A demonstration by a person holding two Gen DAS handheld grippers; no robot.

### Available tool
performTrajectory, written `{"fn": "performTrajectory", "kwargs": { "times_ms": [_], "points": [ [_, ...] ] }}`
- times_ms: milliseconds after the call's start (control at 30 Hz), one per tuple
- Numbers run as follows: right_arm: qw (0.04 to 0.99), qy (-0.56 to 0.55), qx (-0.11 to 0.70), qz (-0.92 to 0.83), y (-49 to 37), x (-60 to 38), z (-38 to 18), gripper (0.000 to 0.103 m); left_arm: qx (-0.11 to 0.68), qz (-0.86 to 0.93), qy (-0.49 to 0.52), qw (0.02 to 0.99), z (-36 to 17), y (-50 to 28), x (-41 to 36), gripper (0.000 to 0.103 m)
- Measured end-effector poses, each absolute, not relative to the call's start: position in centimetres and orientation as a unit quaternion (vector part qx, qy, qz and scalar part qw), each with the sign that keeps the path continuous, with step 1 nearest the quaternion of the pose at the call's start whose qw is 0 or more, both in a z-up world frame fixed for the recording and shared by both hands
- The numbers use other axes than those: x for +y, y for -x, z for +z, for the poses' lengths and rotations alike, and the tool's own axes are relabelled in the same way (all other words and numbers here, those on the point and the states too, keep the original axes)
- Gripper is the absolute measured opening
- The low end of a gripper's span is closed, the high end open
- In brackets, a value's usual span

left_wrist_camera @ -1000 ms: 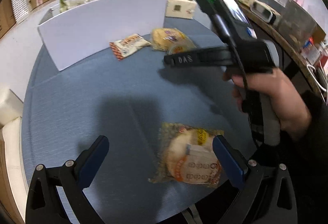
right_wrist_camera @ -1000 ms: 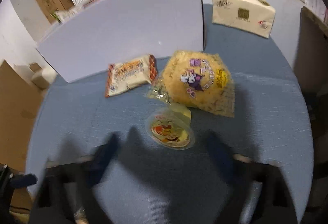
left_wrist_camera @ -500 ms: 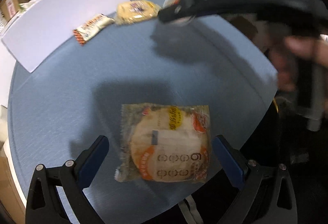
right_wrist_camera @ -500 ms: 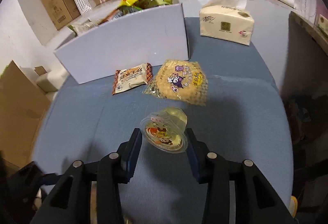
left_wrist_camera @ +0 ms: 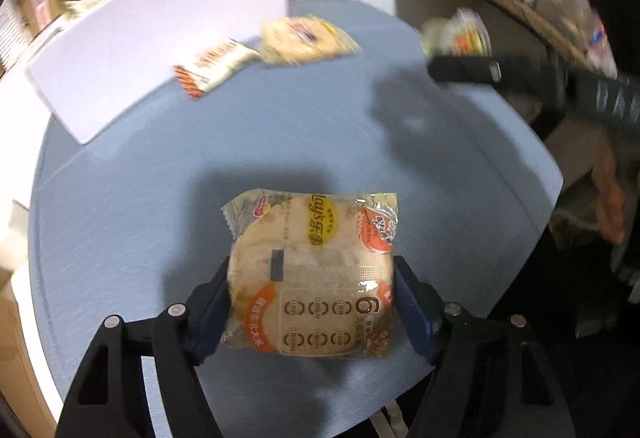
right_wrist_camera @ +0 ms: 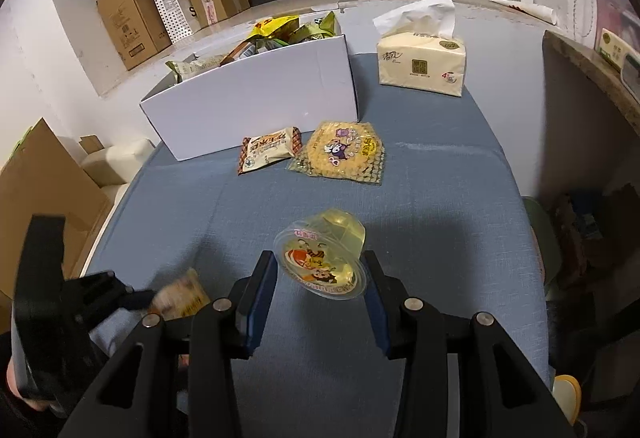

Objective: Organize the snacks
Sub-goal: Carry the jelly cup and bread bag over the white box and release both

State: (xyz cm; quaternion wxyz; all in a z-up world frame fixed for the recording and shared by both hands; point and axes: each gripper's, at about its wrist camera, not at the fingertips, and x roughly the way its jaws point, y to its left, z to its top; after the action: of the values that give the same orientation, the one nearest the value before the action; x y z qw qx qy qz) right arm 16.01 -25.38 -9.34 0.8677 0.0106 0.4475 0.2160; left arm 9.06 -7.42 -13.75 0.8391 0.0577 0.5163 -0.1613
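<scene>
My left gripper (left_wrist_camera: 312,298) is shut on a flat round cake in a clear wrapper (left_wrist_camera: 312,270), held just above the near part of the blue table. My right gripper (right_wrist_camera: 320,286) is shut on a yellow jelly cup (right_wrist_camera: 324,258) and holds it above the table; it shows blurred in the left wrist view (left_wrist_camera: 456,37). A small wrapped bar (right_wrist_camera: 270,147) and a yellow round snack pack (right_wrist_camera: 344,151) lie in front of a white box (right_wrist_camera: 256,97) that holds several snack bags (right_wrist_camera: 280,31).
A tissue pack (right_wrist_camera: 422,63) stands at the back right of the blue table (right_wrist_camera: 440,217). Cardboard boxes (right_wrist_camera: 128,21) and a paper bag line the far wall. A brown cardboard sheet (right_wrist_camera: 40,177) stands left of the table.
My left gripper closed on the wrapped cake and lifted it. My right gripper closed on the jelly cup, lifted it and drew back from the two packs.
</scene>
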Motion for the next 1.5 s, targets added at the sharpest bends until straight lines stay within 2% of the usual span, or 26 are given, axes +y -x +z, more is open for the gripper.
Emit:
{"fn": "performTrajectory", "kwargs": {
  "times_ms": [300,633,933,1033,1067,1100,1133,1167,1500],
  "points": [
    [0.862,-0.016,0.442,0.247,-17.9,-23.2,-8.3,0.046,0.445,-0.133,0.004,0.886,-6.1,-13.8,-0.9,0.078],
    [0.866,-0.023,0.422,0.269,-27.9,-18.1,-2.5,0.046,0.410,-0.113,0.032,0.904,0.7,-25.6,4.5,0.078],
    [0.870,-0.017,0.437,0.230,-37.4,-16.4,-1.7,0.046,0.411,-0.068,0.030,0.908,0.9,-34.2,7.0,0.078],
    [0.871,-0.002,0.443,0.214,-39.1,-16.1,-2.0,0.047,0.417,-0.054,0.026,0.907,0.0,-35.1,7.1,0.087],
    [0.870,-0.003,0.444,0.214,-39.5,-16.0,-2.1,0.052,0.426,-0.042,0.026,0.903,-0.2,-35.4,7.1,0.097],
    [0.868,-0.005,0.447,0.217,-39.8,-16.0,-2.2,0.063,0.434,-0.033,0.027,0.900,-0.5,-35.5,7.1,0.103],
    [0.863,-0.008,0.454,0.222,-40.2,-16.0,-2.4,0.092,0.431,-0.037,0.028,0.901,-0.6,-35.4,7.1,0.103],
    [0.862,-0.015,0.454,0.224,-40.3,-16.2,-2.3,0.103,0.426,-0.041,0.029,0.903,-0.7,-35.2,7.1,0.103],
    [0.873,-0.028,0.419,0.248,-36.6,-17.4,-1.1,0.103,0.409,-0.028,-0.008,0.912,0.9,-32.0,5.6,0.103]
  ]
}}
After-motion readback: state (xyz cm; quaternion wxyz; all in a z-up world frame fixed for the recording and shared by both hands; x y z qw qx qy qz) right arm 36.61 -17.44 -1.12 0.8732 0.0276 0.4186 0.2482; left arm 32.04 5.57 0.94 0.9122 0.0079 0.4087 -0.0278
